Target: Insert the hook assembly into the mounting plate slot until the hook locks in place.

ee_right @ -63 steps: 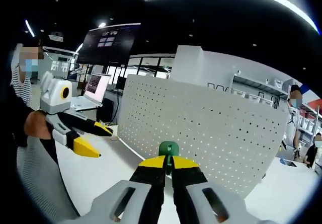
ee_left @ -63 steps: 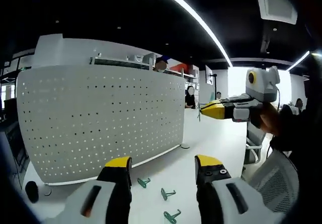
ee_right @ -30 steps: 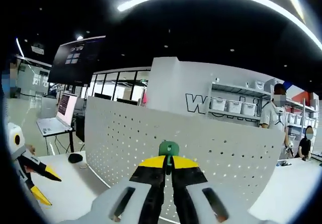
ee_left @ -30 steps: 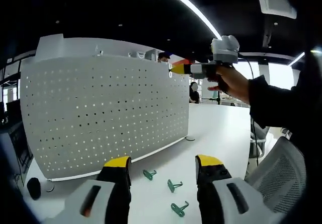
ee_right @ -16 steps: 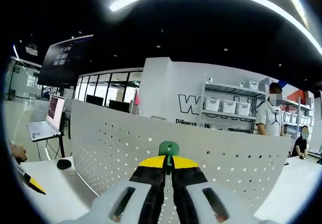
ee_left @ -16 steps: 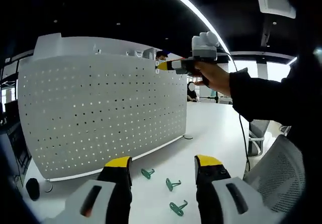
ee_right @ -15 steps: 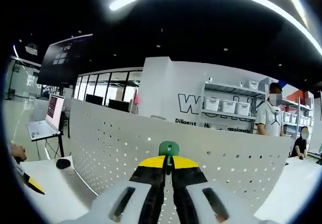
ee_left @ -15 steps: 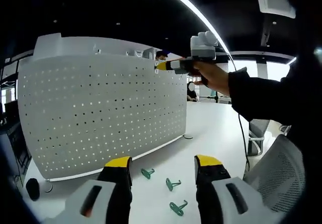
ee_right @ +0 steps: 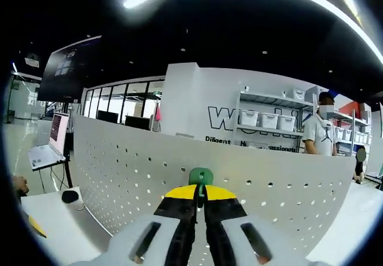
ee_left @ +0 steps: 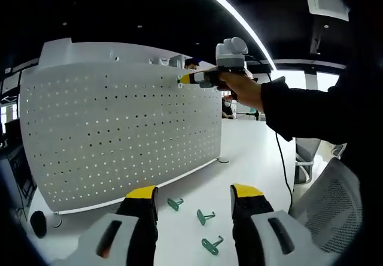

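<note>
The white perforated mounting plate [ee_left: 119,134] stands upright on the white table. In the left gripper view my left gripper [ee_left: 194,195] is open low over the table, nothing between its yellow-tipped jaws. Three green hooks [ee_left: 204,217] lie on the table just beyond it. My right gripper [ee_left: 184,79], held by a hand, reaches the plate's upper right part. In the right gripper view the right gripper [ee_right: 200,192] is shut on a green hook [ee_right: 201,176], close in front of the mounting plate [ee_right: 137,176] near its top edge.
A small black object [ee_left: 37,224] sits at the plate's left foot. A laptop [ee_right: 48,143] stands on a desk at far left. Shelves with white bins [ee_right: 269,122] and a standing person [ee_right: 323,134] are behind the plate. A mesh chair back [ee_left: 335,212] is at the right.
My right gripper, still shut on the green hook, has moved up and in toward the plate's upper right area. The left gripper has stayed open and nearly still.
</note>
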Demonstrator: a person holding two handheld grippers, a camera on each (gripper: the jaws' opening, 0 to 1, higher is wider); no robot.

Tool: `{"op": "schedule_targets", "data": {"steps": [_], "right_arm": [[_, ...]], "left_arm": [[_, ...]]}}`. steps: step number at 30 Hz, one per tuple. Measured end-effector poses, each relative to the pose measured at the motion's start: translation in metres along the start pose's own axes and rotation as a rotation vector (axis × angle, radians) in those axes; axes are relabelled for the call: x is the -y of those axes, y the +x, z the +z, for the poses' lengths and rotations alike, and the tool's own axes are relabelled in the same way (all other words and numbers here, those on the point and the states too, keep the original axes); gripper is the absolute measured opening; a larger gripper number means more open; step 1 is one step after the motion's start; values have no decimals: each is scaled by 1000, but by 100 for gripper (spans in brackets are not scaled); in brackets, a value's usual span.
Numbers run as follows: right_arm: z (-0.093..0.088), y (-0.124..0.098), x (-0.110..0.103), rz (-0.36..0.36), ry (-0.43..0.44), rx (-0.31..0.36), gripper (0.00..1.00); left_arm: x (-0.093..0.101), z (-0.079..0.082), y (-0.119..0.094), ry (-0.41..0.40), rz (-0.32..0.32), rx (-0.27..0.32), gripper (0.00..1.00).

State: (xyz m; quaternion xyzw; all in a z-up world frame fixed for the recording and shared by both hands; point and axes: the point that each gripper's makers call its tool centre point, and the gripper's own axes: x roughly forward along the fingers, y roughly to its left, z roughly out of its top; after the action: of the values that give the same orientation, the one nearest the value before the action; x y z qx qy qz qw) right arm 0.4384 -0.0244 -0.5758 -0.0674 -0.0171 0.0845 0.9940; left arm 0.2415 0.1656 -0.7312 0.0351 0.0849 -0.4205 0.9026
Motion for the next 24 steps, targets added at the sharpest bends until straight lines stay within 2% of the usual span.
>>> {"op": "schedule_targets", "data": {"steps": [16,24], "right_arm": [[-4,10,2,-29,11,6,1],[-5,11,2,-59,-14,5,1]], "left_arm": [[-2,-3,1,-14,-2,-8,49],[-2,-3,1,-17,-3,-7,49]]}}
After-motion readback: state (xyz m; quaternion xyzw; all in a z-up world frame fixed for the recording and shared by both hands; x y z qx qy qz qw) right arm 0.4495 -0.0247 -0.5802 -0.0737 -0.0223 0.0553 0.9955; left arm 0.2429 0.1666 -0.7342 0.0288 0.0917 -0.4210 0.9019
